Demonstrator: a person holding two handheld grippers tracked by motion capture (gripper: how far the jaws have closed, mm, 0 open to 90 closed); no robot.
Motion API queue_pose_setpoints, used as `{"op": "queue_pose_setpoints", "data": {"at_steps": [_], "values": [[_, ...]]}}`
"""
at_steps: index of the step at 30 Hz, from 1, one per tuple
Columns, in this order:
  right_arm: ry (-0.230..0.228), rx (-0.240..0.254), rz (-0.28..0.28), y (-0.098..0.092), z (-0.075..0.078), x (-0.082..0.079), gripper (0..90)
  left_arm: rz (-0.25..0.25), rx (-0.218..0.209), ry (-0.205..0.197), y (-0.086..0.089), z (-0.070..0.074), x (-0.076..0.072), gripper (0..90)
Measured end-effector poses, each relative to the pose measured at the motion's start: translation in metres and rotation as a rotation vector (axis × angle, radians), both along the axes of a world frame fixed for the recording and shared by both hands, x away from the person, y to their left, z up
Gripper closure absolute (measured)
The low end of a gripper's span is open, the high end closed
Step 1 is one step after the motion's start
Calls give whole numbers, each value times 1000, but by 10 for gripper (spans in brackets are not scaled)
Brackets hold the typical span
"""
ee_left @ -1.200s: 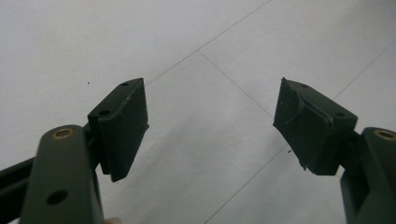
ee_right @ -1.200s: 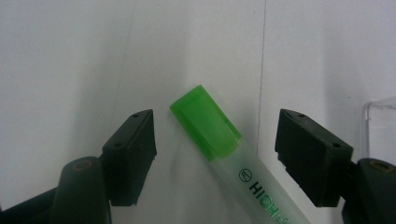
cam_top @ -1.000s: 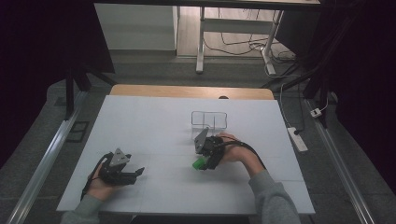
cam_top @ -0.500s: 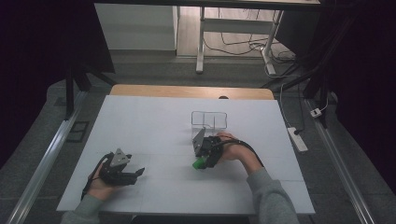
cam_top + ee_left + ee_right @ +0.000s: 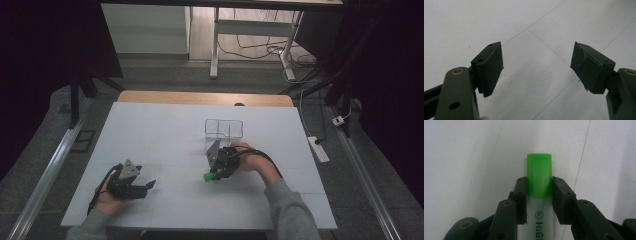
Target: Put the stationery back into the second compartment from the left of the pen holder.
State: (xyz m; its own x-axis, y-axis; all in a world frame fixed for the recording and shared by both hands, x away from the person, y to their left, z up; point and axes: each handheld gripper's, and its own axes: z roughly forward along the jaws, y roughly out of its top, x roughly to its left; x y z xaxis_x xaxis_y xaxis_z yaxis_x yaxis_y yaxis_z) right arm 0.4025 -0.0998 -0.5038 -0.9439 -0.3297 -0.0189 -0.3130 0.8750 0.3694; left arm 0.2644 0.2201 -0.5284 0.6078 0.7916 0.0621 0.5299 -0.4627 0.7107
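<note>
In the high view, the right gripper sits just in front of a clear box on the white table, its jaws having just closed on a green highlighter whose cap pokes out past the tips. The left gripper rests well to its left. In the left gripper view, the left gripper's jaws stand wide apart over bare table. In the right gripper view, both pads press the highlighter's sides, where the cap meets the pale barrel.
</note>
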Motion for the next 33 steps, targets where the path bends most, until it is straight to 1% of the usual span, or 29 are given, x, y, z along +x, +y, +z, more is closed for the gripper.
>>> {"op": "queue_pose_setpoints", "data": {"at_steps": [2,4,5,6,7,8,9,11,13,14,16,19,20,21,23,24,25,26,30,32,33], "values": [[-4,-1,-9,-1,1,0,665,4,-2,-1,1,0,0,257],[-6,12,-25,-2,2,1,665,7,-2,-1,2,0,0,257],[9,42,-50,-4,5,2,666,8,-4,-3,2,0,0,258],[9,42,-50,-4,5,2,666,10,-4,-3,2,0,0,258],[21,71,-72,-7,7,3,666,11,-4,-2,2,0,0,257],[21,71,-72,-7,7,3,666,12,-5,-1,2,0,0,257],[33,89,-93,-9,10,3,666,12,-5,0,3,0,0,256],[32,94,-101,-10,12,4,666,15,-5,0,3,0,0,255],[34,127,-138,-13,18,4,666,16,-9,0,3,0,0,256],[42,138,-142,-14,18,4,666,19,-12,-1,3,0,0,256],[44,155,-158,-16,22,4,666,21,-14,-1,4,0,0,256],[31,189,-195,-19,27,4,666,26,-14,0,5,0,0,256],[46,212,-210,-20,27,4,666,27,-15,-1,5,0,0,256],[46,212,-210,-20,27,4,666,28,-15,-1,5,0,0,256],[54,246,-241,-24,31,2,666,29,-16,-2,5,0,1,256],[48,250,-245,-25,33,1,666,30,-16,-2,5,0,1,256],[53,277,-259,-26,34,0,666,29,-15,-2,5,0,1,256],[50,283,-269,-27,36,0,666,29,-14,-3,5,0,1,256],[42,331,-310,-32,42,-2,666,30,-15,-4,4,0,1,256],[38,339,-320,-33,44,-2,665,31,-15,-5,4,0,1,256],[33,359,-341,-36,47,-2,666,31,-15,-5,4,0,1,256]]}}
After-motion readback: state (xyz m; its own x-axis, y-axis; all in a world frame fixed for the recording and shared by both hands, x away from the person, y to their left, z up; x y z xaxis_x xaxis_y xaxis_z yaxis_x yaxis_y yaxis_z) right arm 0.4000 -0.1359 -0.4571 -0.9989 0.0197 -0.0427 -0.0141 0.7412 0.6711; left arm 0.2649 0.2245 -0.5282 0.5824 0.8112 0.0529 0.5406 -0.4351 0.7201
